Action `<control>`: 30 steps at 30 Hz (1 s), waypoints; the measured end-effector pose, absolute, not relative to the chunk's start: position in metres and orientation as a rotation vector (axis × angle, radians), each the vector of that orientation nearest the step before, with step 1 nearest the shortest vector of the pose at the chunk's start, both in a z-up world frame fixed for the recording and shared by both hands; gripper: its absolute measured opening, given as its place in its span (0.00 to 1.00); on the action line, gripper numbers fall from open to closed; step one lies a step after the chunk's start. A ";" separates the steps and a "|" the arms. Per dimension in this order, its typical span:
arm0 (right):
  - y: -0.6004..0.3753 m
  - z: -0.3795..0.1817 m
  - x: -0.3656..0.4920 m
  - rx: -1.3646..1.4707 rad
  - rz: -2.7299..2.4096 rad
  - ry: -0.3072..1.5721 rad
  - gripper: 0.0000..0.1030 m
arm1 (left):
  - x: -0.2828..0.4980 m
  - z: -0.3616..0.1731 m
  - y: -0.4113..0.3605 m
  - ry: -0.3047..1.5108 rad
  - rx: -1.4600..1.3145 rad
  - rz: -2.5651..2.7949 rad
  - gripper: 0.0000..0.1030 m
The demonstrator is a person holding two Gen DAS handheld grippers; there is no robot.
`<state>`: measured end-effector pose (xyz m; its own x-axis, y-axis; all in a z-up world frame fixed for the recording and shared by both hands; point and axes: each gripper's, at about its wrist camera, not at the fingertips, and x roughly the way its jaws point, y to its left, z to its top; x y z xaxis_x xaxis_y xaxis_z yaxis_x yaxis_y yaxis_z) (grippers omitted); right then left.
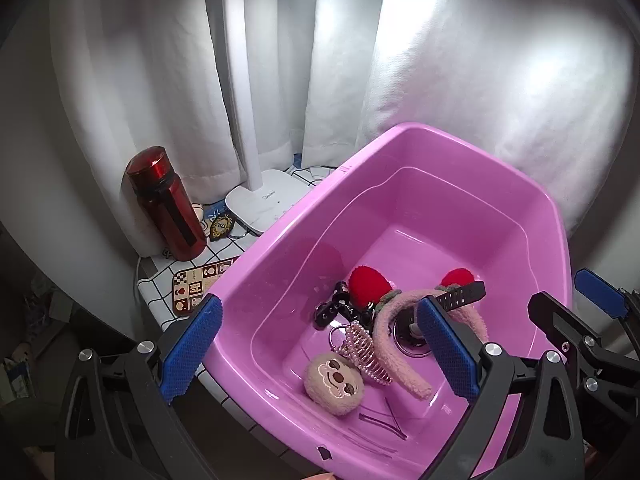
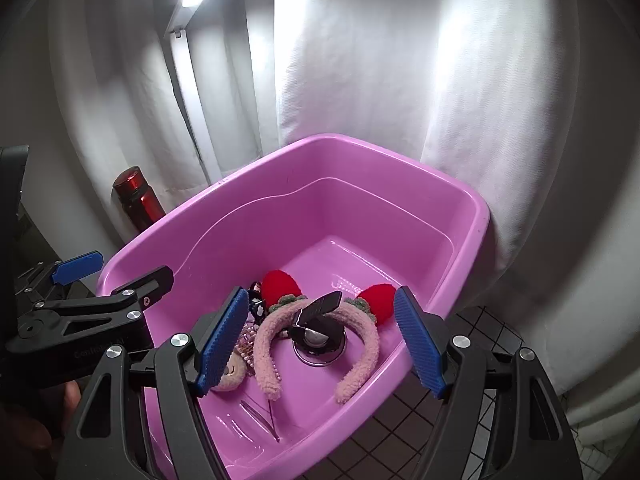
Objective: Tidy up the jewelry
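Observation:
A pink plastic tub [image 1: 400, 136] [image 2: 476, 204] holds a fuzzy pink headband with two red strawberries [image 1: 370, 284] [image 2: 280, 282], a watch with a black strap [image 1: 460, 294] [image 2: 320, 304], a pearl hair claw [image 1: 362, 350], a black chain [image 1: 332, 310], a beige plush face charm [image 1: 334, 382] and thin dark hairpins [image 1: 384, 422] [image 2: 272, 416]. My left gripper [image 1: 316, 354] is open and empty above the tub's near left rim. My right gripper [image 2: 320, 340] is open and empty above the tub's near side, over the headband.
A red bottle [image 1: 166, 204] [image 2: 138, 200], a white desk lamp base [image 1: 266, 200], a small badge [image 1: 222, 226] and a patterned card [image 1: 200, 284] stand on the grid-patterned cloth left of the tub. White curtains hang behind.

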<state>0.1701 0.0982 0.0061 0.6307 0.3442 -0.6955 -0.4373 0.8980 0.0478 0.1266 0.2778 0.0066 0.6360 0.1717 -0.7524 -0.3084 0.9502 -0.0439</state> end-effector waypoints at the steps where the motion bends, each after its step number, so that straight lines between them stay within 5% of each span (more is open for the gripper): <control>1: 0.098 0.007 0.170 -0.130 0.450 0.767 0.70 | 0.126 0.007 0.277 0.838 -0.171 0.278 0.93; 30: 0.091 0.014 0.154 -0.130 0.439 0.745 0.70 | 0.114 0.014 0.271 0.827 -0.160 0.269 0.93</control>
